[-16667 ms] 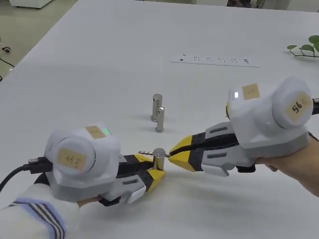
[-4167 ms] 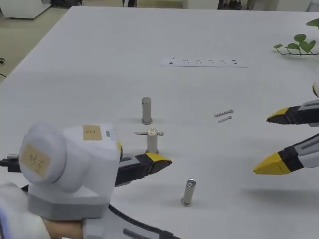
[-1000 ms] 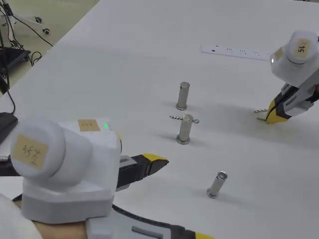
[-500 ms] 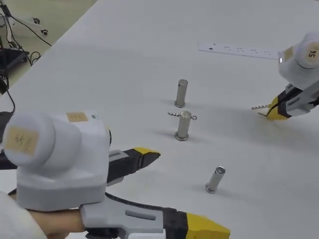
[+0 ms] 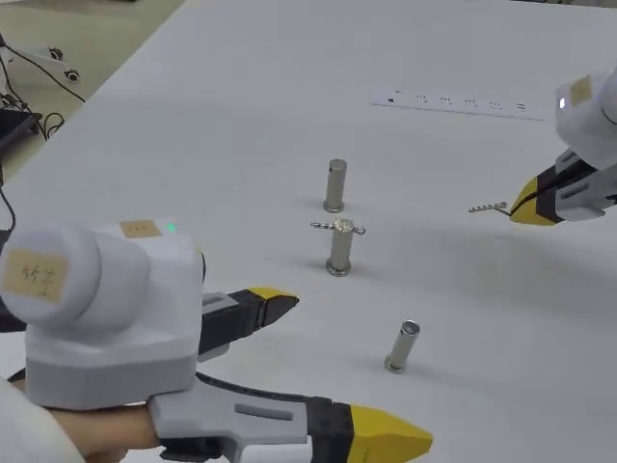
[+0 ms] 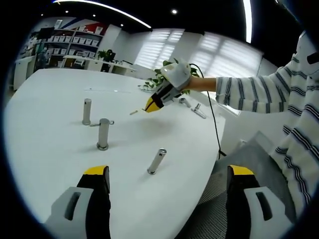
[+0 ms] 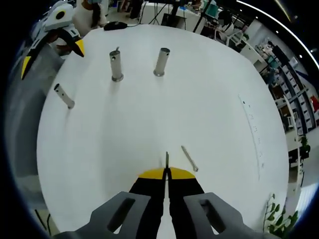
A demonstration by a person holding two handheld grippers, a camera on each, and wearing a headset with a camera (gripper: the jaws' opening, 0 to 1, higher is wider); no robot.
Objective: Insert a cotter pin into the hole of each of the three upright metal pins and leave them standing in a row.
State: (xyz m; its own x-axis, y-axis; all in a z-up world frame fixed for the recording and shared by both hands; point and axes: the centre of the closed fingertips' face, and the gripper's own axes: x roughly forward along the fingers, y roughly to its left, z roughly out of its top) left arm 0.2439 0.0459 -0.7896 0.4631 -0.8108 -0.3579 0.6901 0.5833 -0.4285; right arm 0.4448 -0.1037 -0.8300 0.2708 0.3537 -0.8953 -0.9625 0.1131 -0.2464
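at edge, cropped right claw, cotter pin

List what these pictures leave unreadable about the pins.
Cross holes in the far pin and near pin: too small, head view.
Tail of the cotter pin: hidden between the right hand-held gripper's shut jaws, right gripper view.
Its body: cut off by the head view's right edge.
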